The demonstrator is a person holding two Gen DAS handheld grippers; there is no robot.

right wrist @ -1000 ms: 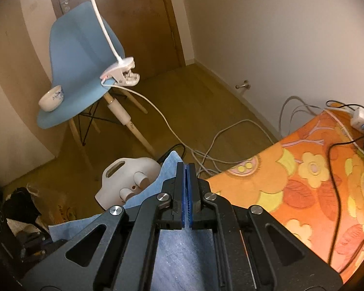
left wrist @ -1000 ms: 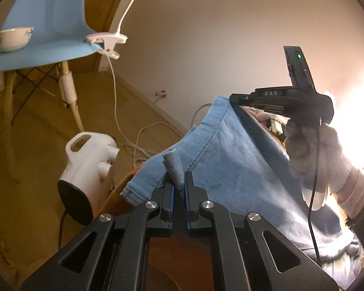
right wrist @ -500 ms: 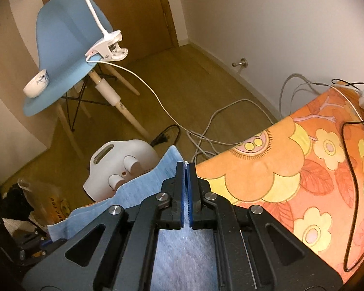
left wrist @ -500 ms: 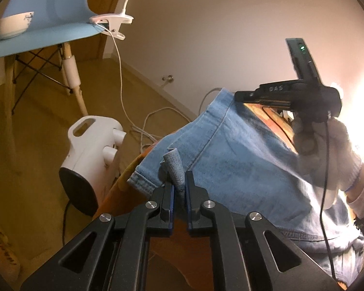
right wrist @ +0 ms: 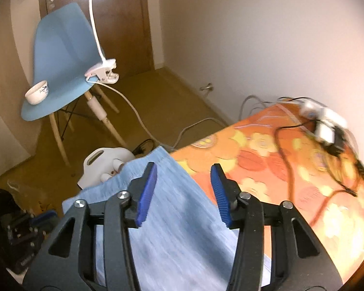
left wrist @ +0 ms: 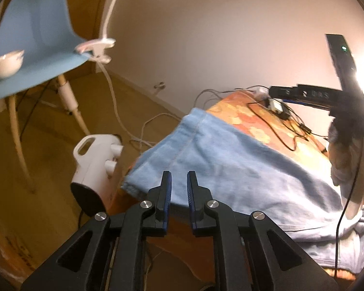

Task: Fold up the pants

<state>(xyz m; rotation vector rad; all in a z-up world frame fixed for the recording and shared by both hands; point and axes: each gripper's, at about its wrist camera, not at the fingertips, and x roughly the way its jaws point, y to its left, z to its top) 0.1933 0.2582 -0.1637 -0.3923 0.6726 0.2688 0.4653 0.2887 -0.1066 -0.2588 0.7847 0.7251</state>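
Blur smears the cables [right wrist: 327,145] at three o'clock in my right view, and glare hides my right hand [left wrist: 347,160] in the left view. My left gripper [left wrist: 178,189] is opening, nothing between its fingers. My right gripper [right wrist: 184,194] is opening too, released above the pants [right wrist: 172,218]. These lie flat on the orange flowered cloth [right wrist: 267,169], their corner overhanging at ten o'clock. Beyond stand a blue chair [right wrist: 58,55], a clip lamp [right wrist: 102,72] and a white appliance [left wrist: 97,160] on the wooden floor [right wrist: 162,99].
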